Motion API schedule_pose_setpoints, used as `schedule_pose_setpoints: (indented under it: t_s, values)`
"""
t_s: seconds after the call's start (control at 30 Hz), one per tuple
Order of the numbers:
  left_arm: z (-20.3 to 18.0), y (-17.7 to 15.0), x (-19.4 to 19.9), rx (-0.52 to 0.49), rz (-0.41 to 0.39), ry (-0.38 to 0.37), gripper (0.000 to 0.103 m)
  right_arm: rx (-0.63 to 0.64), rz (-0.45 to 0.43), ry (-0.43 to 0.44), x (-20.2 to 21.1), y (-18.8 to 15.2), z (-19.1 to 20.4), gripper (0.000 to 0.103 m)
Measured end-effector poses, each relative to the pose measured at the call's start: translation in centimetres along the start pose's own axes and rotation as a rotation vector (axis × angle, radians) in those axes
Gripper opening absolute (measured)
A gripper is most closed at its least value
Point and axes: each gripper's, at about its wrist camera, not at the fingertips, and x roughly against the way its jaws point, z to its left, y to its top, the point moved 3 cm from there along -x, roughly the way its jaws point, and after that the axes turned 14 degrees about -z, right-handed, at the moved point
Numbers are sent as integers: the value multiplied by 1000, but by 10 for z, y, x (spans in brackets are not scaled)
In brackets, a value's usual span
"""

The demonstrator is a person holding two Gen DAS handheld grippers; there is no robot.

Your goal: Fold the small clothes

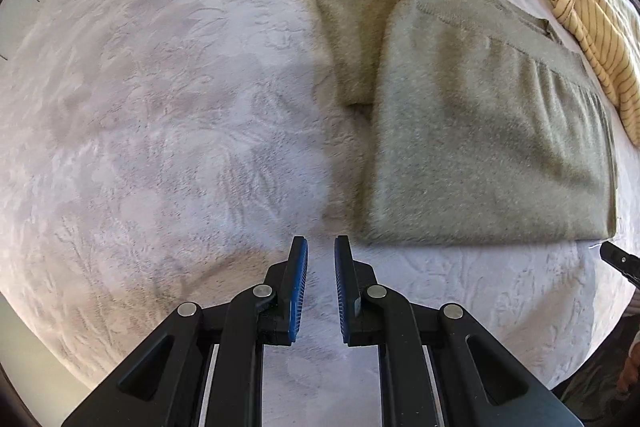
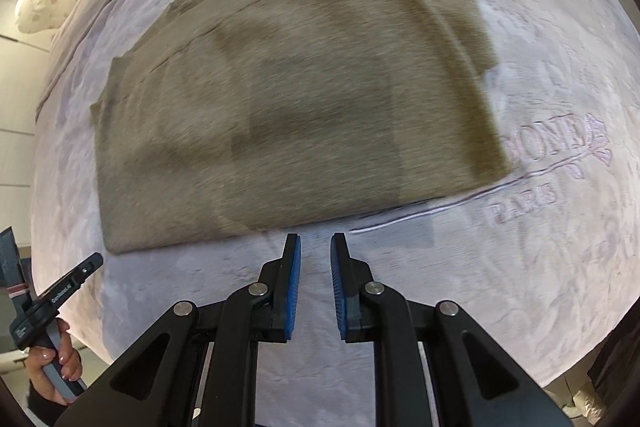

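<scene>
Hovering: left gripper [image 1: 321,247] and right gripper [image 2: 316,245] both released, empty, low centre of frame | olive garment [image 2: 296,99] mid-frame, partly folded on bedspread [image 1: 160,131] | next: you likely grasp near hem, fold upward | room: left clear; striped cloth [image 1: 596,27] upper right.

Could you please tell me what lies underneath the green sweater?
The green sweater lies flat on the pale embossed blanket. Whatever the sweater covers, including part of the embroidered line beside "PARIS", is hidden.
</scene>
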Motion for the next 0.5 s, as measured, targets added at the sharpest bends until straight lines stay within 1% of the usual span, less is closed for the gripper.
schedule_pose_setpoints:
  t_s: [0.03, 0.07, 0.1, 0.13, 0.17, 0.2, 0.23, 0.47, 0.5]
  values:
    - [3, -1, 0, -3, 2, 6, 15, 5, 5, 8, -1, -1, 5, 17]
    - [5, -3, 1, -5, 3, 8, 36, 12, 11, 19, -2, -3, 10, 17]
    - [8, -4, 2, -2, 0, 6, 82, 18, 14, 28, -3, -4, 15, 17]
    - [12, -5, 7, 8, -21, 14, 97, 30, 20, 38, -4, -4, 22, 17]
    - [17, -6, 12, 14, -50, 21, 102, 41, 23, 45, -5, -6, 28, 17]
    - [19, -5, 16, 14, -70, 17, 102, 50, 24, 52, -5, -6, 31, 17]
    - [21, -6, 18, 11, -70, 11, 102, 58, 26, 61, -6, -6, 37, 17]
    - [39, -4, 15, 34, -66, 39, 102, 133, 51, 113, -20, -4, 87, 18]
    - [42, -4, 14, 36, -65, 44, 102, 144, 54, 119, -23, -3, 94, 23]
